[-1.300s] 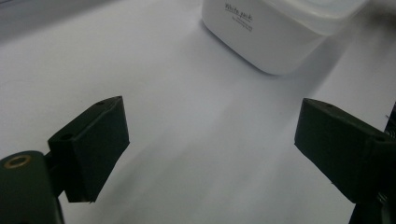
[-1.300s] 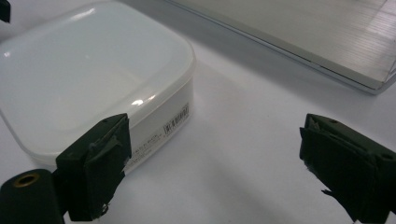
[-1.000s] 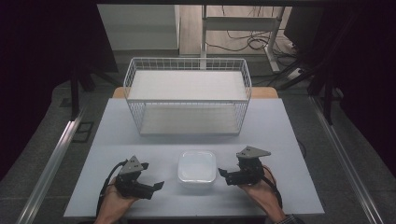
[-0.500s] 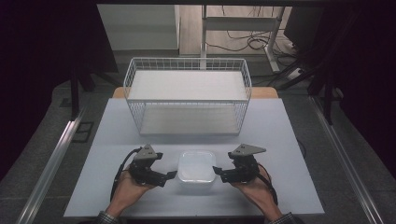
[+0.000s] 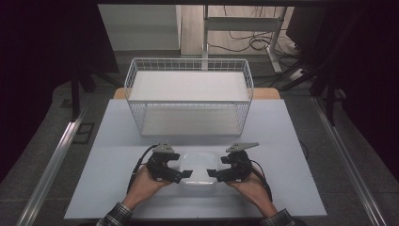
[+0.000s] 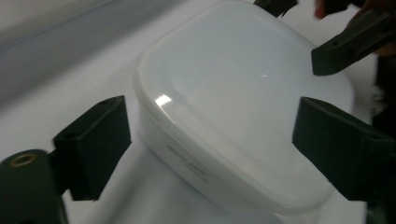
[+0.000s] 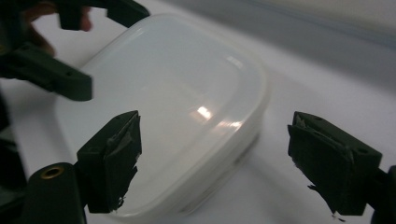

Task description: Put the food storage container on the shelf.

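High view: the white lidded container [image 5: 199,168] sits near the table's [image 5: 291,141] front edge, in front of the wire basket [image 5: 188,101]; vs a sec ago the left gripper [image 5: 181,176] and right gripper [image 5: 212,175] have closed in from both sides and now flank it, so prob. a two-sided lift is about to start. Left gripper view: jaws spread wide, straddling the container's corner w/o touching, lid on. Right gripper view: same, jaws wide apart around the opposite end, nothing pinched yet.
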Available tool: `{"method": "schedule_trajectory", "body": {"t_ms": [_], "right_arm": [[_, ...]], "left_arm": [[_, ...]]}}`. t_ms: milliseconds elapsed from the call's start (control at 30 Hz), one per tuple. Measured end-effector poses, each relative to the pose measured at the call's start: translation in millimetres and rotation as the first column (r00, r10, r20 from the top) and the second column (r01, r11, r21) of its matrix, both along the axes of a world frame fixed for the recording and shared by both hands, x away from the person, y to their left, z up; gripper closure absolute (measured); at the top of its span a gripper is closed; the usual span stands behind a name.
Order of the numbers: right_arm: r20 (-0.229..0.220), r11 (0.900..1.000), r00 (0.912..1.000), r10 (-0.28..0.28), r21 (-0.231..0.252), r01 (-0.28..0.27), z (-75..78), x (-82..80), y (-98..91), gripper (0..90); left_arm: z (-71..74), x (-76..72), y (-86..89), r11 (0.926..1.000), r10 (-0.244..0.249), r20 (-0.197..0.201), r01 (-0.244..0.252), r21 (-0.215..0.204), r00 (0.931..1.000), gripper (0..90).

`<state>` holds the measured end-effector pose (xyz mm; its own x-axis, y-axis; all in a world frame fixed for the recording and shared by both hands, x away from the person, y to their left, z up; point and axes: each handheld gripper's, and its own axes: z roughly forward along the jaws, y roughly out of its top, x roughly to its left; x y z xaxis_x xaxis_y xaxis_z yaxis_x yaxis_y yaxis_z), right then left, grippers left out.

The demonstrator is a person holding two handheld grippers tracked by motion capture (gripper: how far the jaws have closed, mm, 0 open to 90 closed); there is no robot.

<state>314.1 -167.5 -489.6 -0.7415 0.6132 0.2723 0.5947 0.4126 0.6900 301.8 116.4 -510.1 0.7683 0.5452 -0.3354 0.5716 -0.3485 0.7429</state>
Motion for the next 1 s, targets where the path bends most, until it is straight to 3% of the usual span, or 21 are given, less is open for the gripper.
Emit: {"method": "schedule_trajectory", "body": {"t_ms": [33,133,200,267,367,500,567,667,767,1000], "right_arm": [[-0.041,0.9997,0.9990,0.016,0.017,-0.015,-1.5,-0.1,-0.3,19.0],[-0.083,0.9981,0.9953,0.049,0.043,-0.045,-2.3,-3.6,-0.4,23.6],[-0.072,0.9990,0.9966,0.041,0.022,-0.039,1.1,-8.3,0.2,29.1],[-0.043,0.9999,0.9990,0.013,0.008,-0.013,6.2,-13.1,-1.7,40.8],[-0.039,0.9994,0.9986,-0.035,0.008,0.035,10.7,-19.1,-5.4,49.9],[-0.057,0.9980,0.9966,-0.060,0.019,0.061,16.3,-25.5,-9.6,59.9],[-0.049,0.9968,0.9958,-0.077,0.017,0.078,18.0,-28.3,-9.4,62.3],[-0.031,0.9950,0.9951,-0.094,0.030,0.095,21.8,-30.5,-10.7,69.7],[-0.018,0.9927,0.9940,-0.108,0.053,0.109,22.4,-31.2,-12.4,78.1],[0.037,0.9921,0.9920,-0.121,0.039,0.120,23.3,-34.0,-6.8,78.6]], "left_arm": [[-1.3,-1.2,0.0,0.9999,-0.007,-0.017,0.007,-0.012,0.9998,15.2],[-1.0,-8.2,1.3,0.9999,0.001,-0.049,-0.002,-0.013,0.9988,15.5],[1.7,-13.2,2.0,0.9997,0.025,-0.059,-0.025,-0.008,0.9979,19.9],[4.3,-18.4,4.7,0.9984,0.054,-0.074,-0.055,-0.014,0.9958,27.0],[10.4,-29.0,10.0,0.9971,0.076,-0.038,-0.076,-0.004,0.9964,44.6],[8.8,-34.5,17.1,0.9890,0.121,-0.076,-0.127,-0.077,0.9898,61.8],[10.1,-35.6,16.9,0.9855,0.142,-0.069,-0.148,-0.083,0.9874,65.2],[14.0,-38.6,16.3,0.9792,0.190,-0.025,-0.191,-0.069,0.9816,70.2],[13.3,-38.3,18.7,0.9720,0.217,-0.021,-0.218,-0.087,0.9759,76.9],[12.3,-38.5,18.2,0.9683,0.241,-0.012,-0.242,-0.063,0.9704,77.8]]}}
